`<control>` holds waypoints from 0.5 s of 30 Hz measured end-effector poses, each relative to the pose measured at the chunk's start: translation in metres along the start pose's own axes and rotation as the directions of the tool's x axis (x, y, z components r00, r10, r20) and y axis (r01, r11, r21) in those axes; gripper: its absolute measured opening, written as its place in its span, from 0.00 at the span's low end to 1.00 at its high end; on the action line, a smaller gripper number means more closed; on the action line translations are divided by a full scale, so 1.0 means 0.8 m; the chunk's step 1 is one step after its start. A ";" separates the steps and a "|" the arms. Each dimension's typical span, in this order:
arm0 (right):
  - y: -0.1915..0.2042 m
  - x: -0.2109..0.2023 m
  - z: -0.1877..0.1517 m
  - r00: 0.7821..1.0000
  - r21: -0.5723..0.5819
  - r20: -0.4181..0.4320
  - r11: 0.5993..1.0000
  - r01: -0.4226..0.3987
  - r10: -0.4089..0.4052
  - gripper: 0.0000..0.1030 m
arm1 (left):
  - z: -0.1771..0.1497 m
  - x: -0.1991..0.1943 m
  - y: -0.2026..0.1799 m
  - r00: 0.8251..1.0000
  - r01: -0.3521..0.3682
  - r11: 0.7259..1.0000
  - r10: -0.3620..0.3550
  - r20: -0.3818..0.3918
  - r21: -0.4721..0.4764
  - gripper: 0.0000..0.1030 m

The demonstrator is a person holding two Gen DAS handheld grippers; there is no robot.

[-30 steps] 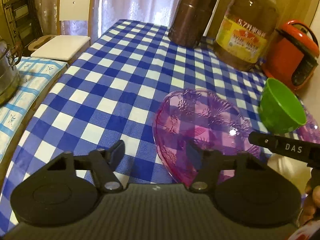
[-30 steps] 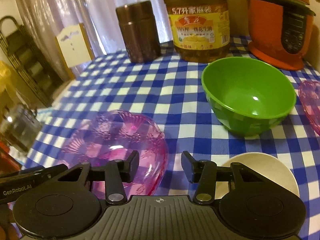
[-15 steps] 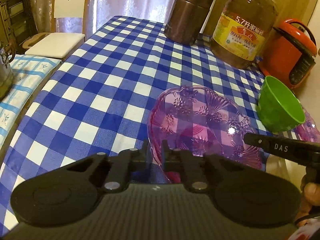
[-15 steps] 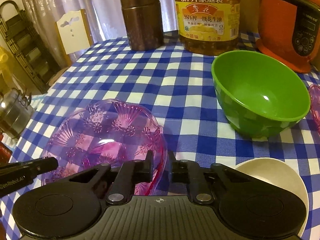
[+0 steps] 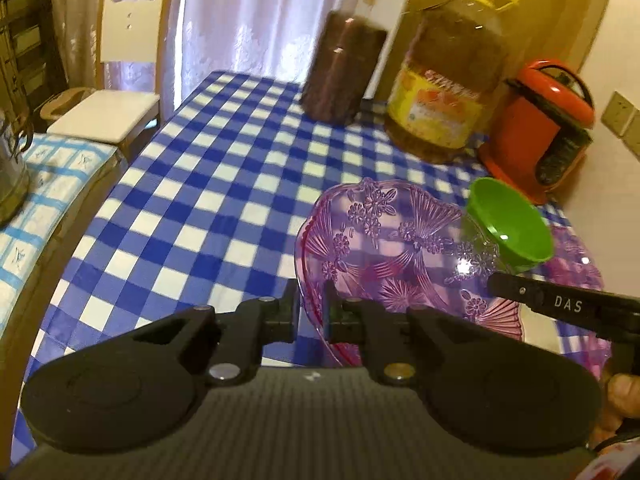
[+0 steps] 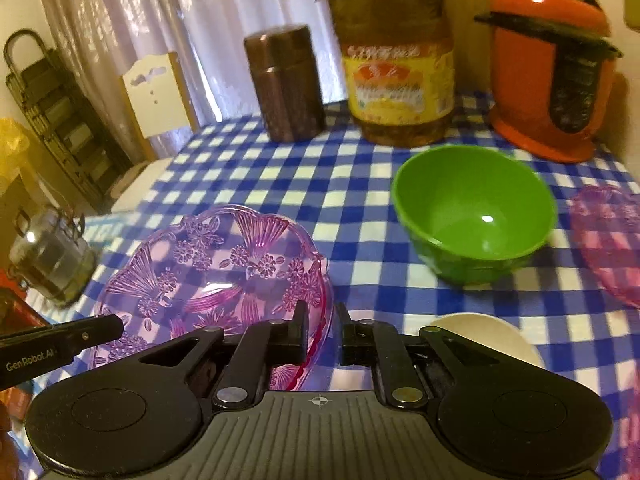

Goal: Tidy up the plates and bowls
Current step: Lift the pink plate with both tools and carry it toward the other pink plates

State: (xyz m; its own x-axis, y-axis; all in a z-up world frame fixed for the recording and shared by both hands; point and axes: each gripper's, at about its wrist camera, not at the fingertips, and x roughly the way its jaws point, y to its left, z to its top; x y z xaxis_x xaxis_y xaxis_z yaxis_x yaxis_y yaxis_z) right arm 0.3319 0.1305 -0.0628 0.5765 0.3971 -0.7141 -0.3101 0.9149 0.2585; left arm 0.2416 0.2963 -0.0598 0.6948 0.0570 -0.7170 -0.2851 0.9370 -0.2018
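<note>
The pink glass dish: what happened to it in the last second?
Both grippers, open a second ago, closed on opposite rims of the pink glass dish: the left gripper and right gripper now pinch it and seem to tilt it up. The green bowl, white dish and oil jug stayed put.

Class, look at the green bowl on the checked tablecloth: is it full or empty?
Empty. The green bowl shows only its bare, glossy inside with a light glint at the bottom; nothing lies in it.

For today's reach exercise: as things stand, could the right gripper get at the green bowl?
Probably not yet: the right gripper is shut on the pink glass dish. Otherwise, only bare tablecloth lies before the green bowl.
</note>
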 end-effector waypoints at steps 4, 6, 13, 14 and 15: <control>-0.017 -0.042 0.003 1.000 0.015 0.023 1.000 0.010 -0.010 0.12 | 0.002 -0.024 -0.032 0.999 0.030 0.999 -0.030 0.014 0.027 0.09; -0.027 -0.062 0.003 0.999 0.024 0.032 1.000 0.021 -0.021 0.12 | 0.002 -0.033 -0.053 0.999 0.047 0.998 -0.047 0.014 0.043 0.09; -0.086 -0.131 0.000 0.996 0.072 0.063 0.996 0.059 -0.064 0.12 | -0.004 -0.052 -0.132 0.993 0.113 0.989 -0.115 0.014 0.099 0.09; -0.095 -0.139 -0.001 0.995 0.078 0.067 0.995 0.067 -0.072 0.12 | -0.005 -0.053 -0.145 0.992 0.122 0.987 -0.124 0.013 0.107 0.09; -0.106 -0.148 -0.001 0.994 0.087 0.071 0.993 0.074 -0.080 0.12 | -0.006 -0.053 -0.159 0.991 0.132 0.984 -0.134 0.010 0.115 0.09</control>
State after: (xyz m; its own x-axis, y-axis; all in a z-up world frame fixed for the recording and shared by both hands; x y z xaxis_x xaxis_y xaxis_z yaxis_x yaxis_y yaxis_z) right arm 0.2893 0.0061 -0.0006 0.6518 0.3268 -0.6844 -0.1998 0.9445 0.2607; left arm 0.2455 0.1729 -0.0072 0.7332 -0.0659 -0.6768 -0.1126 0.9698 -0.2164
